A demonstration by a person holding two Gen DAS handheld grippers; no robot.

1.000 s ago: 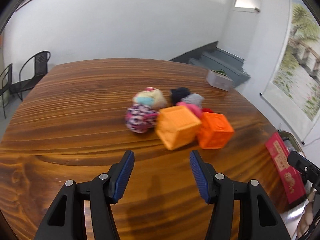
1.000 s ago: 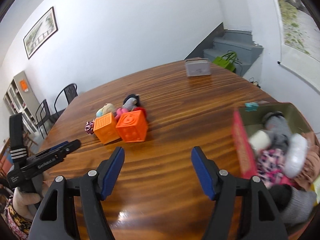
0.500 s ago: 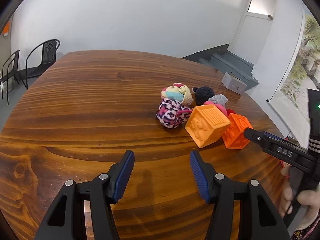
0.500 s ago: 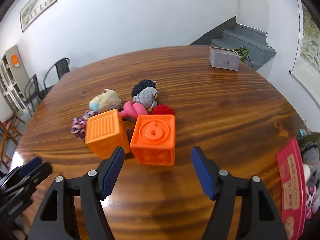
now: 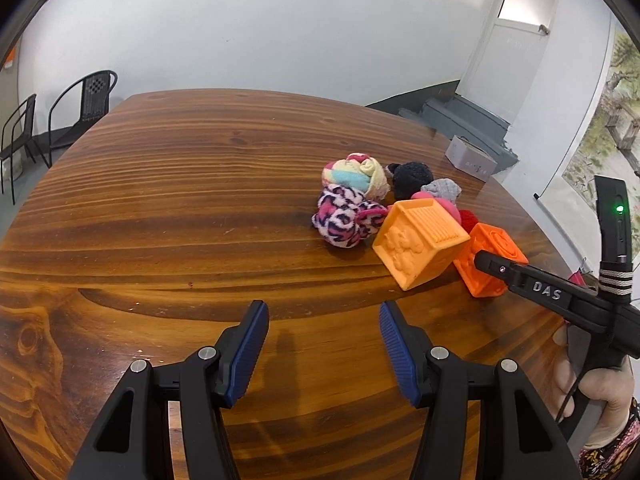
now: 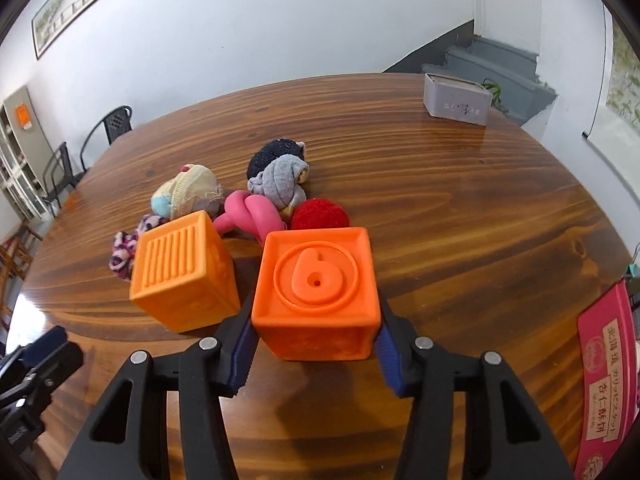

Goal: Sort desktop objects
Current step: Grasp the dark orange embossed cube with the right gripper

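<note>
Orange number cube [image 6: 318, 292] sits between the right gripper [image 6: 314, 344] fingers, which flank its sides without visibly clamping it

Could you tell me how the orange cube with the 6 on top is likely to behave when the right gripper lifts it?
The cube looks like soft moulded rubber, so it may give slightly. Its flat sides meet the right gripper squarely, so slipping seems unlikely. It is probably hollow and light.
</note>
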